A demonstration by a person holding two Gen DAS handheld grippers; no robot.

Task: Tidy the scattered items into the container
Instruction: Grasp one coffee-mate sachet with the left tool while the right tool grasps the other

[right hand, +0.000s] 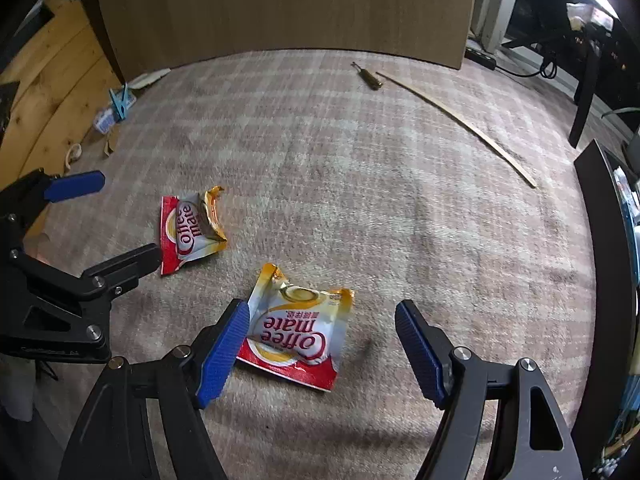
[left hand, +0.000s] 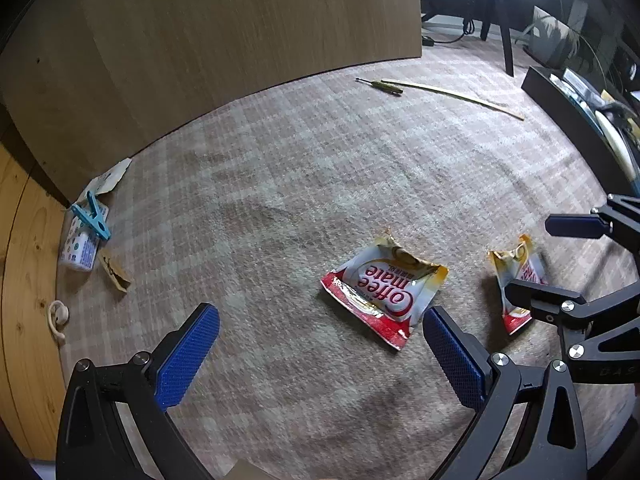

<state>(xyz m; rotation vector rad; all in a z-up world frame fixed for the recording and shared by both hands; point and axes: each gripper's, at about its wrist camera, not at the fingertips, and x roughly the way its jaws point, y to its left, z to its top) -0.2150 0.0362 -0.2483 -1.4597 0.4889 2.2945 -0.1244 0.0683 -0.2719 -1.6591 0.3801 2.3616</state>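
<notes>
Tongs spread wide: left tongs [left hand: 320, 356] hover near one torn red-and-white Coffee-mate sachet [left hand: 384, 298] on the plaid carpet [left hand: 280, 184]; right tongs [right hand: 320, 352] straddle another [right hand: 298, 340]. Thin foil could slip or crumple; no container visible.

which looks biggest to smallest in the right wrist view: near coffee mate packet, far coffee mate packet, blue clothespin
1. Near Coffee mate packet
2. Far Coffee mate packet, probably the same size really, only farther away
3. Blue clothespin, farthest, so unsure
</notes>
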